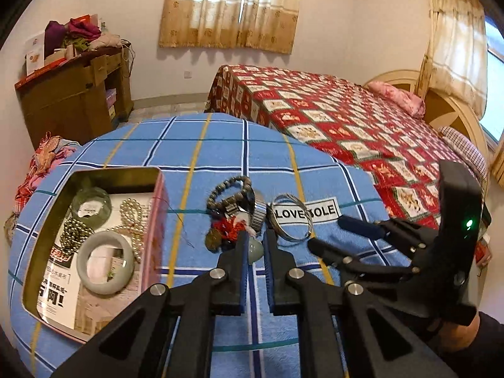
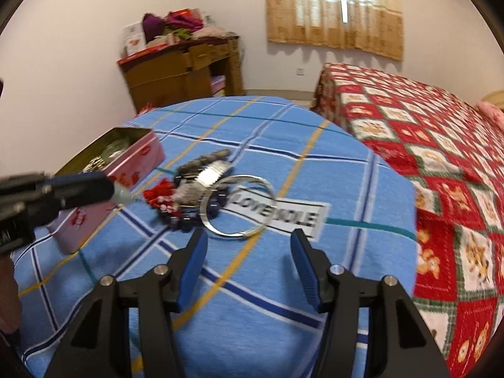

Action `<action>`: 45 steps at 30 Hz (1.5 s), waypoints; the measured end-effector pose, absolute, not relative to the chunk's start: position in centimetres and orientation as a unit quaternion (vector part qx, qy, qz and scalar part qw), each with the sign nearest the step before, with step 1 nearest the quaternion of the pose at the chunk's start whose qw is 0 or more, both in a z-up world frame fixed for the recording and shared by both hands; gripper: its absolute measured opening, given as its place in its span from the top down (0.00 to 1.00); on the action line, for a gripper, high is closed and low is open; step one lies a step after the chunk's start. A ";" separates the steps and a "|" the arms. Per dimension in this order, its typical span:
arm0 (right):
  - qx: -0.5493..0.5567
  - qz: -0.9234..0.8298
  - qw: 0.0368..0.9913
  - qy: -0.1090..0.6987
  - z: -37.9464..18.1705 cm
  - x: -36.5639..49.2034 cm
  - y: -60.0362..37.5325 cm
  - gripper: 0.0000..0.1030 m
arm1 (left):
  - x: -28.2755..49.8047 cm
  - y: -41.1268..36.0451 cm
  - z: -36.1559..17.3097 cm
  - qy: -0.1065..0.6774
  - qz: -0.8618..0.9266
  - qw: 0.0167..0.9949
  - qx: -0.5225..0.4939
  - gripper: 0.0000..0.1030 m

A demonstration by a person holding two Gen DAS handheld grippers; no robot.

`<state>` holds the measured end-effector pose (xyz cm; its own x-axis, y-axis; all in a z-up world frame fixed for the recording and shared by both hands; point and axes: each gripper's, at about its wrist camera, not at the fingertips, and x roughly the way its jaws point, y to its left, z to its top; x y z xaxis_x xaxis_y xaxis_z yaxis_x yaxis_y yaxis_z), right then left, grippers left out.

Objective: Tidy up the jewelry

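Note:
A pink tin box (image 1: 151, 220) sits open at the left on a blue checked cloth (image 1: 315, 173). It holds two jade bangles (image 1: 105, 261), a pearl strand and dark beads. A jewelry pile lies mid-table: bead bracelet (image 1: 231, 186), metal watch (image 1: 256, 211), red tassel charm (image 1: 228, 228), silver bangles (image 1: 289, 220). My left gripper (image 1: 254, 245) is shut on a pale green jade pendant (image 1: 254, 250) at the pile's near edge; it also shows in the right wrist view (image 2: 121, 193). My right gripper (image 2: 249, 252) is open and empty, just short of the silver bangles (image 2: 239, 209).
A "LOVE SOLE" label (image 1: 318, 211) lies on the cloth under the bangles. A bed with a red checked cover (image 1: 346, 119) stands right of the table. A wooden cabinet (image 1: 75, 94) with clutter stands at the far left wall.

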<state>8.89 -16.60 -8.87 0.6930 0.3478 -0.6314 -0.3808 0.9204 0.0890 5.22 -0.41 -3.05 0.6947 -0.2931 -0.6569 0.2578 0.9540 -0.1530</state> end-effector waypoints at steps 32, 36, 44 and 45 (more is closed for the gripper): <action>-0.052 0.237 0.923 0.299 -4.6 8.3 -16.1 0.96 | 3.1 2.3 4.2 0.280 -0.157 0.945 -0.056 0.92; -0.076 0.230 0.917 0.318 -5.8 9.1 -15.3 0.80 | 3.3 2.4 3.6 0.284 -0.155 0.944 -0.059 0.92; -0.090 0.231 0.899 0.360 -8.3 11.6 -13.5 0.71 | 4.8 2.6 1.8 0.305 -0.150 0.938 -0.063 0.92; -0.092 0.232 0.897 0.365 -8.5 11.9 -13.3 0.72 | 4.9 2.6 1.6 0.307 -0.151 0.938 -0.063 0.92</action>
